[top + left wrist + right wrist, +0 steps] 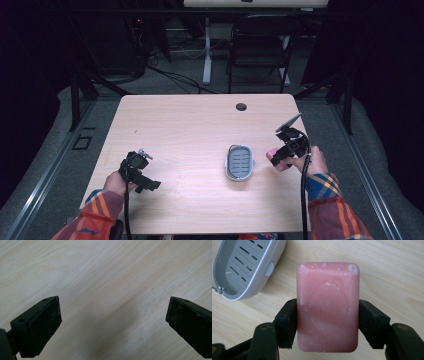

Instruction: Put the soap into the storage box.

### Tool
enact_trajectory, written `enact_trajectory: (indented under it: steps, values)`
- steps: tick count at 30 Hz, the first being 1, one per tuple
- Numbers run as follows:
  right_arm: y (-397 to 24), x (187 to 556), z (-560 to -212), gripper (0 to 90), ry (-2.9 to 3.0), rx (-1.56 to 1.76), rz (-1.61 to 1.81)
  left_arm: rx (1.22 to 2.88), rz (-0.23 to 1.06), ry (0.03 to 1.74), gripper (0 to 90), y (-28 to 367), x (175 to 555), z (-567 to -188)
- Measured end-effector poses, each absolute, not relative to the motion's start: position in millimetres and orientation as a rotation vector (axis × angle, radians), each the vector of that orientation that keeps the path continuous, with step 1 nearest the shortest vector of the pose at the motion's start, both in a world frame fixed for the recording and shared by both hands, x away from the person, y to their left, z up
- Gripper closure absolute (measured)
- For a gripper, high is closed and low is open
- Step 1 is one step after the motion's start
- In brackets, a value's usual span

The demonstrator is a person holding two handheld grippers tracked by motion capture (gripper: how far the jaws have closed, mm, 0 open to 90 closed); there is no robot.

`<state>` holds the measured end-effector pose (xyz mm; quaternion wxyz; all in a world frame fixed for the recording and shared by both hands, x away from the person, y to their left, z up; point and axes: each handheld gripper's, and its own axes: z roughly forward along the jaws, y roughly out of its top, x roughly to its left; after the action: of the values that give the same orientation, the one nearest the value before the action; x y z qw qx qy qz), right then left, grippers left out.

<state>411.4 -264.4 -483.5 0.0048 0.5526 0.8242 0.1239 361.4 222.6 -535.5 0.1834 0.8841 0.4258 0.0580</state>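
Observation:
A pink bar of soap (327, 307) is clamped by its long sides between the pads of my right gripper (327, 322), which is shut on it. In the high view the soap (276, 158) is held just above the table, to the right of a grey slotted soap dish (239, 162). That dish (244, 265) lies empty at the upper left of the right gripper view. My left gripper (142, 172) rests low over the table's front left, and its jaws stand wide open (112, 322) over bare wood.
The light wooden table (190, 125) has a cable hole (241, 106) near its far edge. A black chair (260, 45) and a desk leg stand on the floor beyond the table. Cables trail from both grippers toward the front edge.

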Motion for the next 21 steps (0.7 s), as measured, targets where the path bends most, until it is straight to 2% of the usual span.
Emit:
enact_trajectory:
  steps: [21]
  values:
    - [-249,412,-469,37.1,2.636,1.658,0.391,2.504,0.159,1.2,0.1,222,362,-536]
